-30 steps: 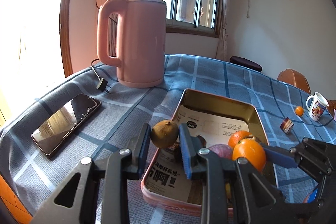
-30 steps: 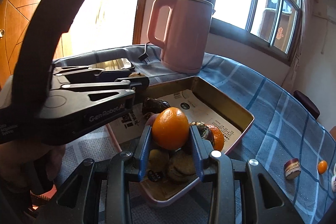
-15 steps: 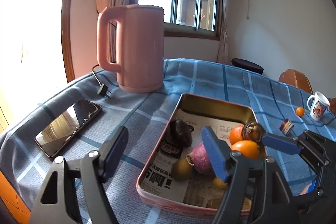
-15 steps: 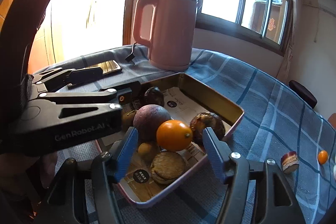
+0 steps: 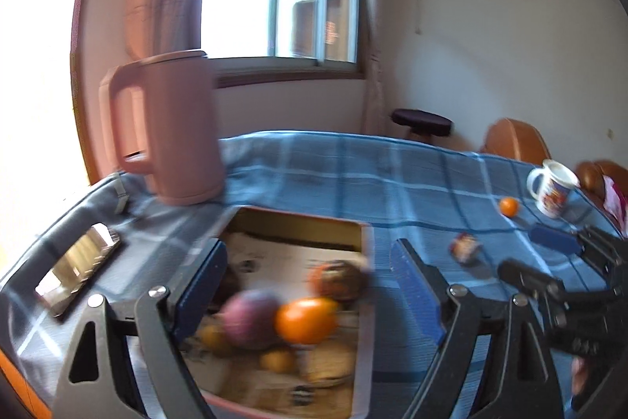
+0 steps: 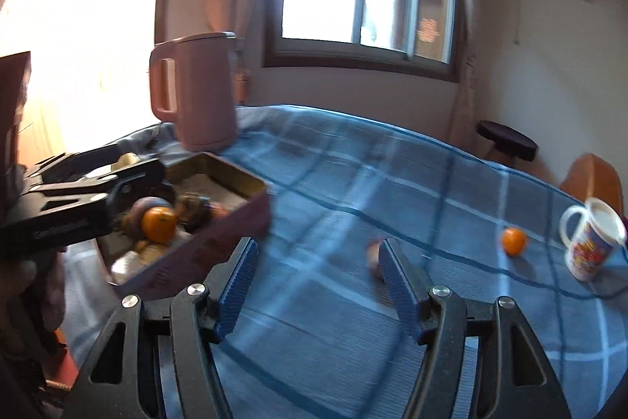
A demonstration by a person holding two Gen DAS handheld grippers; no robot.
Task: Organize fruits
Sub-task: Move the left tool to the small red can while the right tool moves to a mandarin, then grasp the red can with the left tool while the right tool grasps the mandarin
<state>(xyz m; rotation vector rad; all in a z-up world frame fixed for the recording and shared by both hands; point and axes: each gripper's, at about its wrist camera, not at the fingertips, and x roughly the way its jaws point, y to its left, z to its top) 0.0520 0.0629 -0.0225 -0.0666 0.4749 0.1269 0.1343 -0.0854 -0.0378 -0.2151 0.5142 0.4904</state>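
A metal tray lined with newspaper holds several fruits, among them an orange and a purple fruit. It also shows in the right wrist view, with the orange. My left gripper is open and empty above the tray's near end. My right gripper is open and empty over the blue cloth, right of the tray. A small orange fruit lies on the cloth far right, also in the left wrist view. A small brownish item lies nearer, partly hidden behind my right finger.
A pink kettle stands behind the tray on the left. A phone lies at the left edge. A printed mug stands at the far right. Chairs and a stool stand beyond the table. Both views are motion-blurred.
Both grippers opened and released their fruits into the tray, then pulled back. The right gripper has swung right, away from the tray, over the cloth.
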